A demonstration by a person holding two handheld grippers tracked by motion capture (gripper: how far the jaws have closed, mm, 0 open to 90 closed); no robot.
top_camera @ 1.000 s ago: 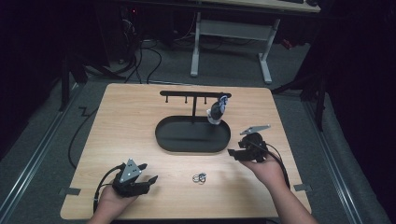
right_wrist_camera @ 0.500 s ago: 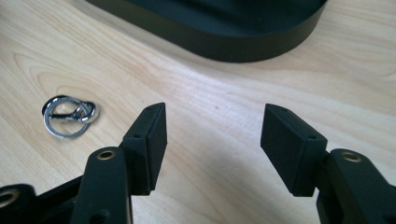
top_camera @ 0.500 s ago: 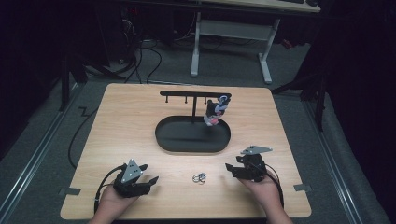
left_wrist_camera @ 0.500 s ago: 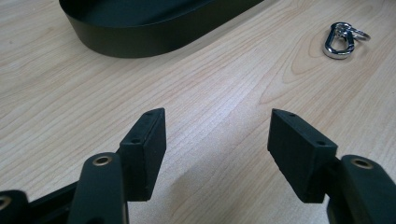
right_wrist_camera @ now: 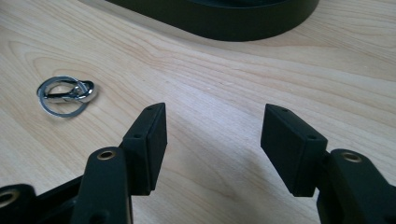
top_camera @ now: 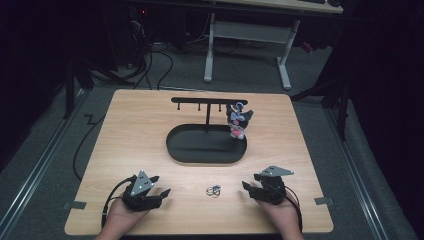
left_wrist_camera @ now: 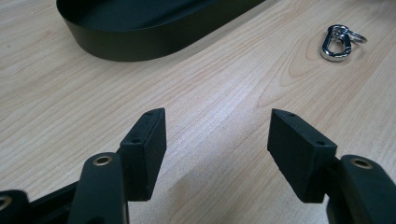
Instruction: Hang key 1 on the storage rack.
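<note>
Left gripper (top_camera: 159,194) and right gripper (top_camera: 248,187) rest low at the near edge of the table (top_camera: 130,130), jaws wide apart, holding nothing. Key ring (top_camera: 214,190) (small metal clip attached) lies between them. Plush toy (top_camera: 236,120) hangs on the rack (top_camera: 209,101) over the black tray (top_camera: 206,155).

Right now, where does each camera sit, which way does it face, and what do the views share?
High view: above the near edge of the table, looking forward and down; both hands, left gripper, right gripper.
Left gripper view: low on the left gripper, facing the black tray; open jaws.
Right gripper view: low on the right gripper, facing the tray; open jaws.
Shared: the key ring.
</note>
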